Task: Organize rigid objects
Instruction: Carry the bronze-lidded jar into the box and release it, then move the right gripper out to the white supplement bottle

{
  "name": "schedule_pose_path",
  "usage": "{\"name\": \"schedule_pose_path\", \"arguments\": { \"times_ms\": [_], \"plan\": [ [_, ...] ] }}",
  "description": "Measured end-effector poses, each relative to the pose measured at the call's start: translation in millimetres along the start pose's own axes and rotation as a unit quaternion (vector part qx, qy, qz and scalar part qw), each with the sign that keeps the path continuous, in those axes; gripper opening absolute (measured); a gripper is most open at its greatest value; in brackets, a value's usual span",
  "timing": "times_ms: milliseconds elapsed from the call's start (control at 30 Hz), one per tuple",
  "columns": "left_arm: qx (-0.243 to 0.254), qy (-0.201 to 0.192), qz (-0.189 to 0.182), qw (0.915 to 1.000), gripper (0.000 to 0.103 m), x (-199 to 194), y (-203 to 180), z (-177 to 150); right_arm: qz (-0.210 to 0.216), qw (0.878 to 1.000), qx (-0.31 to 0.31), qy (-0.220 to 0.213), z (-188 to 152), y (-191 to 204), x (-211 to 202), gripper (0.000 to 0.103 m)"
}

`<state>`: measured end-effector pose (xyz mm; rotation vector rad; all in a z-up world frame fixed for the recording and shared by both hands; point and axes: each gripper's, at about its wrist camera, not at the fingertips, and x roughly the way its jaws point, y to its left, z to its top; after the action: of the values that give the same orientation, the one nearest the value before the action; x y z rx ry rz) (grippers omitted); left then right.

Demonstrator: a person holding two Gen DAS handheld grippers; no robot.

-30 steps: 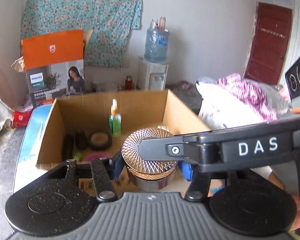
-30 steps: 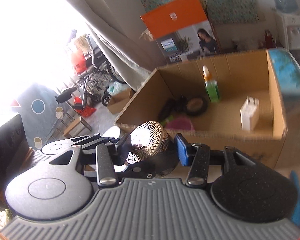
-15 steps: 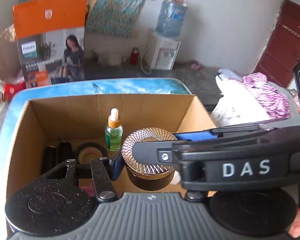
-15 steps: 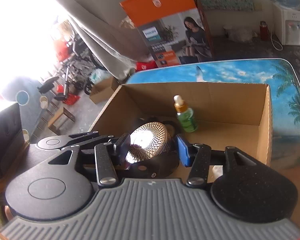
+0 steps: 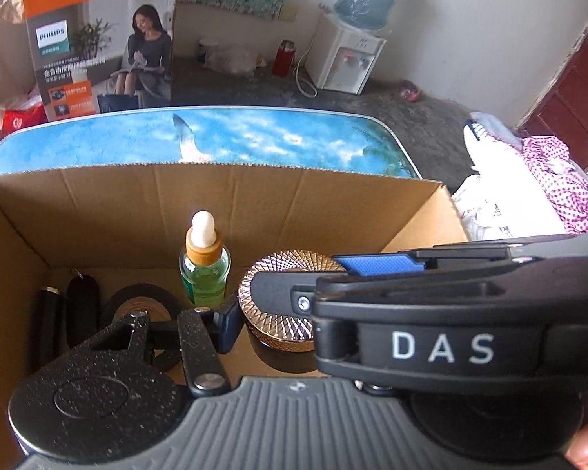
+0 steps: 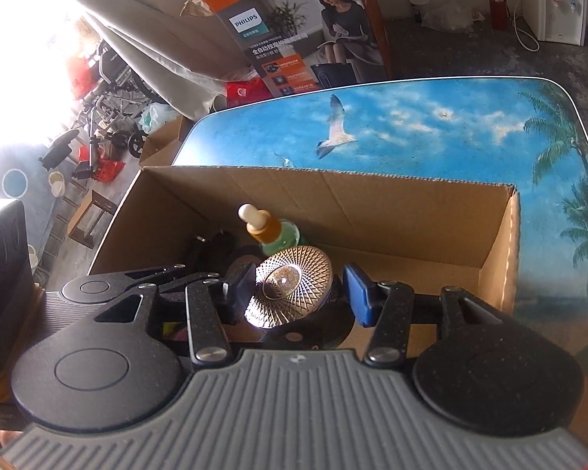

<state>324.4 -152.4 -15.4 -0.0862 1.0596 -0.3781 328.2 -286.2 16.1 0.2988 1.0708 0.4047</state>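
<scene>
- Left wrist view: round dark jar w/ faceted copper lid (image 5: 284, 293) held in left gripper (image 5: 290, 313), over open cardboard box (image 5: 294, 203).
- Right gripper (image 6: 298, 293) crosses it; grip can't tell.
- Box floor directly below; green dropper bottle (image 5: 204, 270) just left.

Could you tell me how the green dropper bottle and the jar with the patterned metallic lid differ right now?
The dropper bottle is tall, slim and clear with green liquid; the jar is squat, dark and wide-lidded. The bottle stands free in the cardboard box; the jar is between gripper fingers. Both are upright.
</scene>
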Motion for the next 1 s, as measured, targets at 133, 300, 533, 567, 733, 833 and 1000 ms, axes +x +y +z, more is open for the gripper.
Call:
{"name": "schedule_pose_path", "arguments": {
  "times_ms": [133,300,533,567,733,833,1000],
  "plan": [
    [-0.009,0.02,0.002,0.9998,0.059,8,0,3,-0.004,1.0,0.003,0.001,1,-4,6,0.048],
    [-0.011,0.008,-0.002,0.9999,0.059,2,0,4,0.005,1.0,0.006,-0.011,-1,-4,2,0.048],
    [0.017,-0.026,-0.003,0.9995,0.078,-33,-14,-7,0.027,0.998,0.016,-0.058,-15,5,-34,0.048],
    [0.022,-0.032,-0.007,0.9992,0.081,-41,-16,-11,0.031,0.997,0.018,-0.07,-21,8,-44,0.049],
    [0.038,-0.071,-0.007,0.9968,0.088,-82,-24,-41,0.042,0.99,0.022,-0.131,-62,26,-94,0.063],
    [0.045,-0.099,-0.001,0.9941,0.092,-108,-27,-65,0.054,0.984,0.028,-0.166,-92,33,-124,0.079],
    [0.056,-0.107,-0.006,0.9927,0.093,-138,-28,-107,0.074,0.972,0.049,-0.218,-148,41,-164,0.095]
  ]
}}
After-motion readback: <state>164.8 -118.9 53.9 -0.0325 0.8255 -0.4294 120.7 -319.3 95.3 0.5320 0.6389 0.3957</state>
